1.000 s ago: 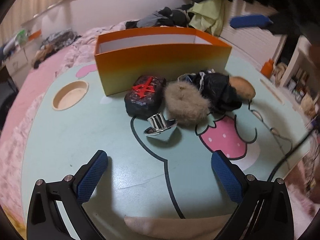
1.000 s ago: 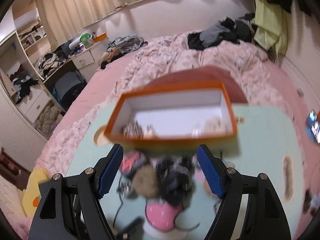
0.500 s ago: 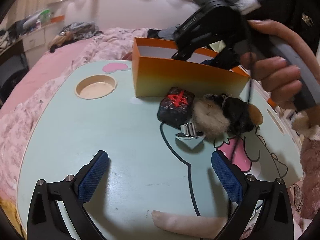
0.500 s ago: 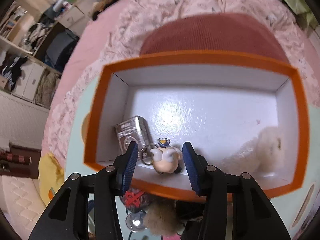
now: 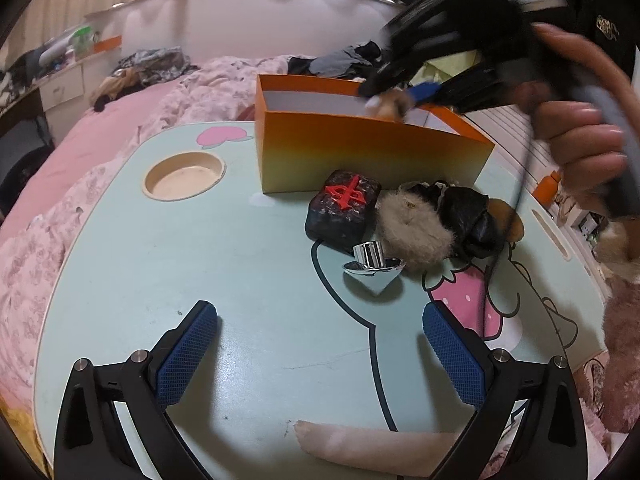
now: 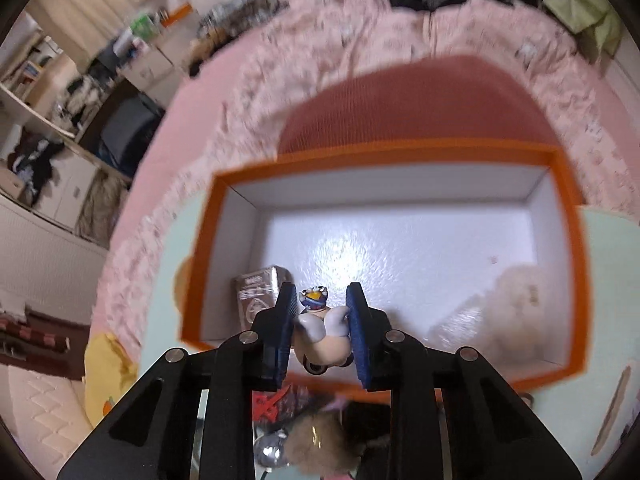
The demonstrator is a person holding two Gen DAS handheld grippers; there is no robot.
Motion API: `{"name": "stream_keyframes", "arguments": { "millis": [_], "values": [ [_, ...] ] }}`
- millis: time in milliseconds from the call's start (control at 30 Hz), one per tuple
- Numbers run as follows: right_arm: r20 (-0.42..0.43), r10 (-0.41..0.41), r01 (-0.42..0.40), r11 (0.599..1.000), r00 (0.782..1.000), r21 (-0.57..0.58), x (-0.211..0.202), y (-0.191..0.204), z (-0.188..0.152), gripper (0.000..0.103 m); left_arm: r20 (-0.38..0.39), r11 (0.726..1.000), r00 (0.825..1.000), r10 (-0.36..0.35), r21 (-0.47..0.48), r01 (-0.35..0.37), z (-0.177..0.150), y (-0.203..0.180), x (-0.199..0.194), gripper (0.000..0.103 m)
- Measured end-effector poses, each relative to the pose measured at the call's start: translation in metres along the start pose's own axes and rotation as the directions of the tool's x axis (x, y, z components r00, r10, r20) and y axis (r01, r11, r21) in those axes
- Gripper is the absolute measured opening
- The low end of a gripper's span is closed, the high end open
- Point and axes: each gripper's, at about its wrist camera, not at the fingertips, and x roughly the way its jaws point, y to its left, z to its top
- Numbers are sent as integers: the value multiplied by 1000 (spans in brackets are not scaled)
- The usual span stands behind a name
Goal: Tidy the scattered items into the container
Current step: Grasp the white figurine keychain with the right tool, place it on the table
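So the right gripper (image 6: 320, 312) is hanging over the orange box (image 6: 400, 156) with its blue pads clamped on a little toy figure (image 6: 320, 332), some kind of cartoon bird thing with a blue-and-white head and small wheels underneath. The figure is up above the near edge of the box, not sitting on the floor of it. From the left wrist view the same gripper looks like a dark blur over the box (image 5: 360, 148), and the held toy is just a pale smudge at the rim.

Inside the box there's a silvery packet (image 6: 256, 288) tucked in the near left corner, and a fluffy white plush (image 6: 516, 300) slumped in the near right corner. Both are lying on the white bottom.

The left gripper (image 5: 320, 340) sits low over the mint green table (image 5: 180, 260), jaws spread wide with nothing between them.

Still out on the table, right in front of the box: a black block with a red character (image 5: 344, 208) on top, a beige fur pompom (image 5: 412, 232) touching it on the right, a crumpled black bundle (image 5: 472, 216) pressed up behind the pompom, and a shiny chrome piece (image 5: 372, 264) just in front of the block. There's a round cup holder (image 5: 184, 176) recessed into the table off to the left, well apart from the pile.
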Motion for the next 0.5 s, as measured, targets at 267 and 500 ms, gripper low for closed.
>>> {"name": "stream_keyframes", "arguments": {
  "millis": [267,500],
  "values": [
    [174,28,-29,1000,984,4,-78,-21,-51,26,-1,1000,1000,6,4,-6,0,0,0,103],
    [104,-13,2,995,994,102,-42,-61,-86,26,-7,1000,1000,14,10,-14,0,-1,0,103]
  ]
}}
